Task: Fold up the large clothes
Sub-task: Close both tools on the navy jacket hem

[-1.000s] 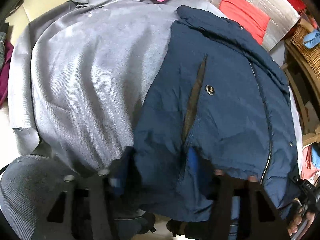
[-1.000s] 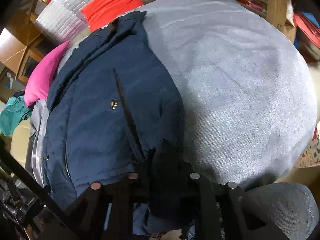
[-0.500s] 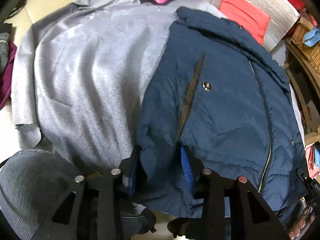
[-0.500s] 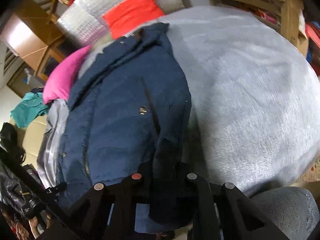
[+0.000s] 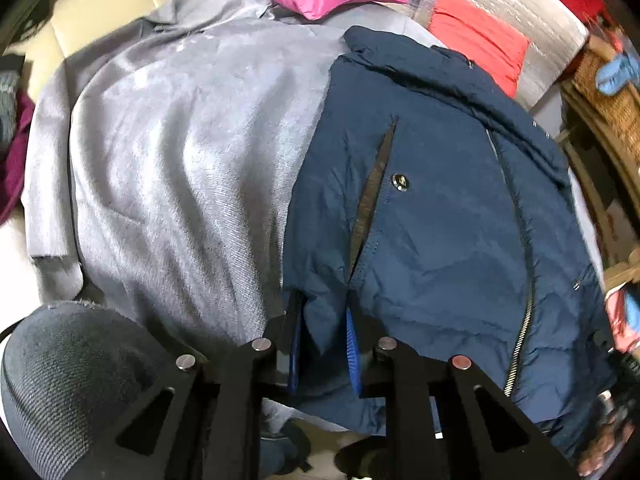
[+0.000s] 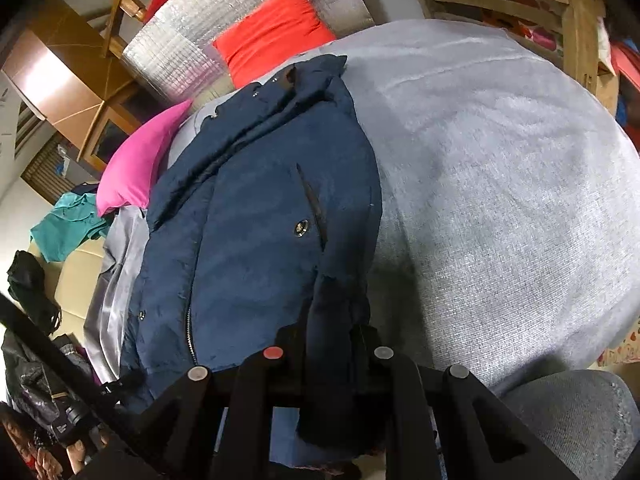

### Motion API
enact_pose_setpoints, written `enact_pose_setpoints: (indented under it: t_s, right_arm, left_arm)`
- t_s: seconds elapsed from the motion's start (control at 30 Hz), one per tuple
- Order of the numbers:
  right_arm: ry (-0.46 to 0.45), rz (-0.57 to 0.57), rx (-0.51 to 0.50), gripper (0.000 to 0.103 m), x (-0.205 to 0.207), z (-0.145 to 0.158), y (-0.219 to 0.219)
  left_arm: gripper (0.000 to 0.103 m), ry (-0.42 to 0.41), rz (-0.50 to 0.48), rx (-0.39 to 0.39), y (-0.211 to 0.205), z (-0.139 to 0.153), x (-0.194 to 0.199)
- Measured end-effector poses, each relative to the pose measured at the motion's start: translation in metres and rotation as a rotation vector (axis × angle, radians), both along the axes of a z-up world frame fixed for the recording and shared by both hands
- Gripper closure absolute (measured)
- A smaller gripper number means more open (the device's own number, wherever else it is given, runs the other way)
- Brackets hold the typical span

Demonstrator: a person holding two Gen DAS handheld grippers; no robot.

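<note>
Over grey blanket [image 5: 168, 168], both claws [image 5: 322, 344] [image 6: 330, 344] pinch navy jacket [image 5: 440, 220] hem.

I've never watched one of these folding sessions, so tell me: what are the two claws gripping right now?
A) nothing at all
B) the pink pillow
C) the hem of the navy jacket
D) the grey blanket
C: the left claw and the right claw each have a fold of the navy jacket pinched between their fingers at its near hem, while the grey blanket underneath lies ungripped.
</note>
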State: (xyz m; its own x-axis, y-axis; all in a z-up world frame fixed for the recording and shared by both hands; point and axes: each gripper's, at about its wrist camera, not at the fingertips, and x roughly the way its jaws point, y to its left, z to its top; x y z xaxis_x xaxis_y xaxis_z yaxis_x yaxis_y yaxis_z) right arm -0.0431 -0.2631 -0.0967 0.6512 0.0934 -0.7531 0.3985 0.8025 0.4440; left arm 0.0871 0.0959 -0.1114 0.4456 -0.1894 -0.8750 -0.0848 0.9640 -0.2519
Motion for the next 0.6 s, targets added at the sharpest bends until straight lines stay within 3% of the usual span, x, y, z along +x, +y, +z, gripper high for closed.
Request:
enact_pose_setpoints:
  t_s: [0.2,0.3,0.6]
  right_arm:
    - [-0.004,-0.016,0.028,0.089,0.0,-0.0015,-0.0041]
    - [-0.001,-0.021,0.029,0.086,0.0003,-0.0021,-0.0047]
    - [0.009,-0.011,-0.001,0.086,0.0006,-0.0012,-0.0005]
  left_arm:
    - [0.085,0.008,0.01,-0.003,0.003,-0.0003,0.0031]
    - [0.085,0.025,0.01,0.034,-0.0016,-0.0044,0.004]
    - [0.085,0.037,0.01,0.015,0.0004,-0.0038,0.0068]
